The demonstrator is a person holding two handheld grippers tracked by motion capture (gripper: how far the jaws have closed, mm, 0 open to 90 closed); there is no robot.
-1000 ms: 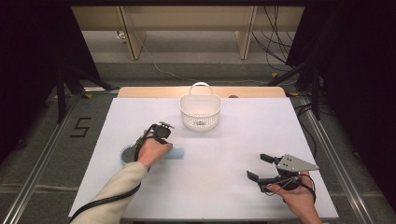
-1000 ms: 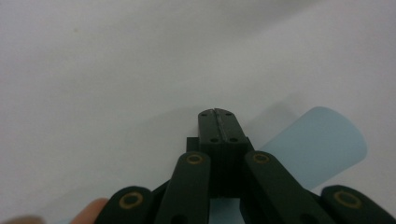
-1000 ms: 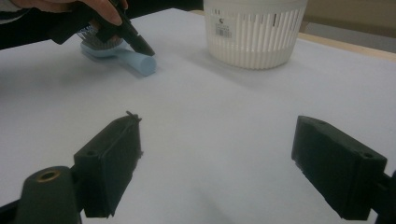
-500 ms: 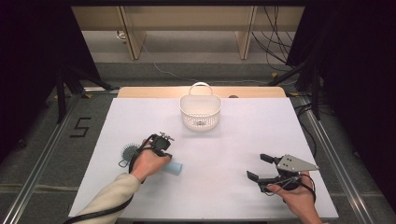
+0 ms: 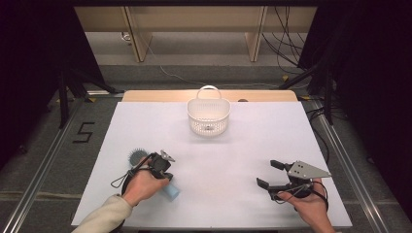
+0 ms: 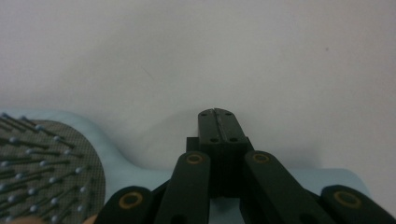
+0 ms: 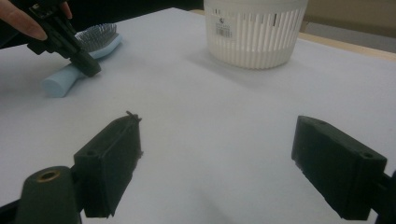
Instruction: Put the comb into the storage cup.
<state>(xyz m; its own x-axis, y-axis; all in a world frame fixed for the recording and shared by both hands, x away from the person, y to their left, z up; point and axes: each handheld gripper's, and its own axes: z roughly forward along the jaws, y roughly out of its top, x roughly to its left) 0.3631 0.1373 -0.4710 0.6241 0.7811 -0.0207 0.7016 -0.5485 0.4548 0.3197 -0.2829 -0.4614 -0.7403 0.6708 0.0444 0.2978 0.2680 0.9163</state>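
Progress, judged from the high view, is slight: the pale blue plastic hairbrush with dark bristles (image 5: pixel 145 170) lies flat on the white table sheet (image 5: pixel 233 160), well apart from the white slatted plastic basket (image 5: pixel 208 116) at the far edge, and is not yet lifted or gripped. The left gripper (image 5: pixel 164 160) is held over the brush's handle with its jaws clenched together on nothing, while the right gripper (image 5: pixel 268 174) is held near the front right corner with its jaws spread wide and empty. If the brush is meant for the basket, the grasp, the carry and the drop are all left to do.

From the left gripper view, the jaws are seen pressed tip to tip above the light blue handle, with the oval bristle pad (image 6: pixel 46 172) of ball-tipped pins at the lower left.

From the right gripper view, the brush (image 7: pixel 79 56) is seen lying bristles-up beside the left gripper (image 7: pixel 86 65), and the basket (image 7: pixel 256 32) stands upright and appears empty.
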